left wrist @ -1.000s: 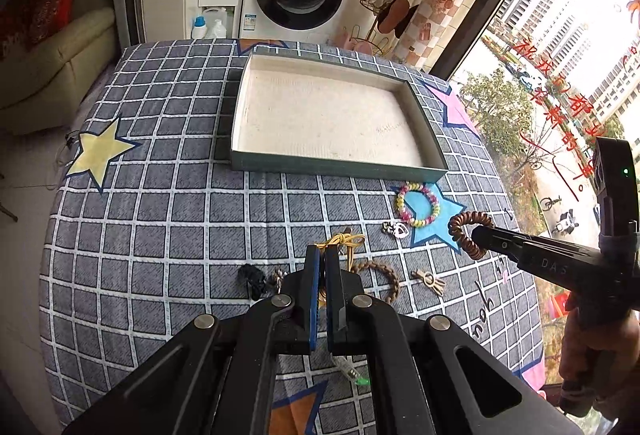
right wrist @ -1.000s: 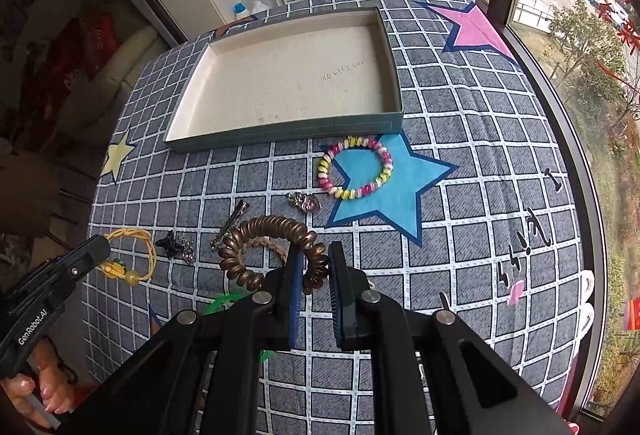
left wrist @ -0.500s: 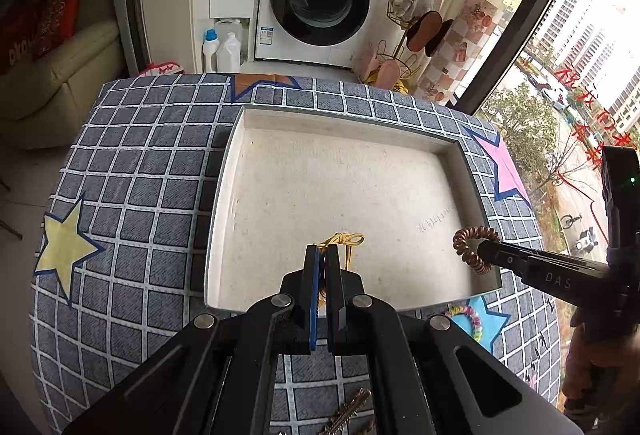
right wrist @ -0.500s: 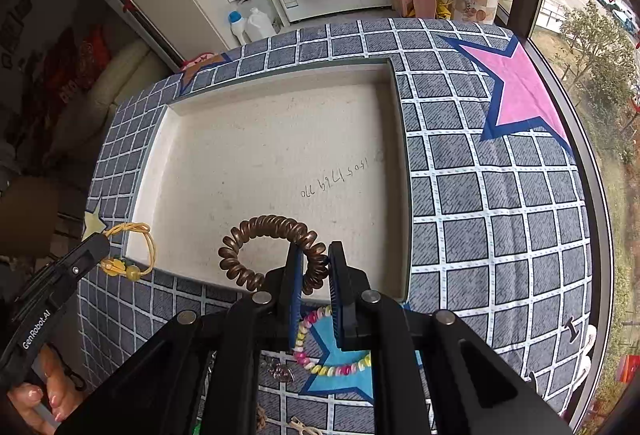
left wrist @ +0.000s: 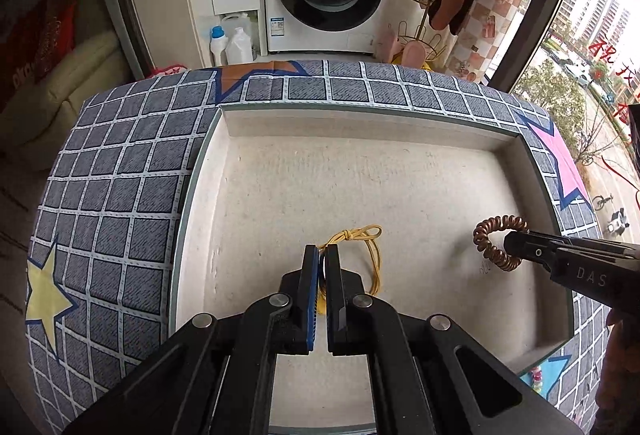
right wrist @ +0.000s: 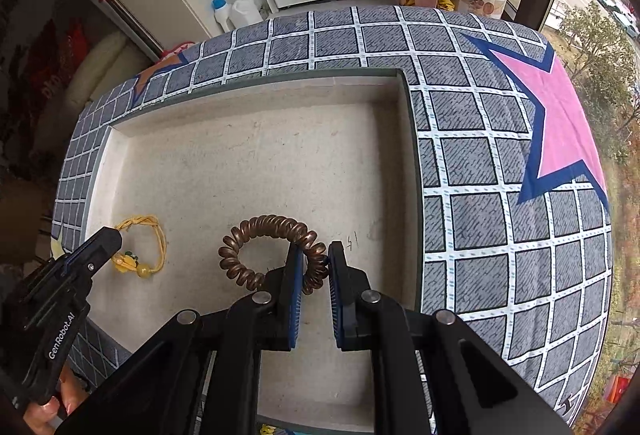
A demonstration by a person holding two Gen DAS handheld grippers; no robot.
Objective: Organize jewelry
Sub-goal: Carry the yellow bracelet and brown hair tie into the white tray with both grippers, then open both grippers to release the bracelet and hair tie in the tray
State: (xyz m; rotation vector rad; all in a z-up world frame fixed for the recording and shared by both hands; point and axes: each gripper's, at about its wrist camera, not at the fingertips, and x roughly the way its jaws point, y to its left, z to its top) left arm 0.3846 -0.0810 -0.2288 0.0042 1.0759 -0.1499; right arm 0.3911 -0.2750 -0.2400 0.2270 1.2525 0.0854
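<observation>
Both grippers hang over the shallow tray (left wrist: 208,171), which lies on the checked cloth (left wrist: 120,195) and fills the middle of each view. The left gripper (left wrist: 321,255), at the lower centre of its own view, is pressed together on a yellow cord bracelet (left wrist: 370,247); the loop hangs out to the right of the fingertips, its long axis running up the frame, knot at the top. The right gripper (right wrist: 315,258) pinches a brown coil ring (right wrist: 264,227) by its right side, so the ring spreads leftward over the tray floor, roughly round.
</observation>
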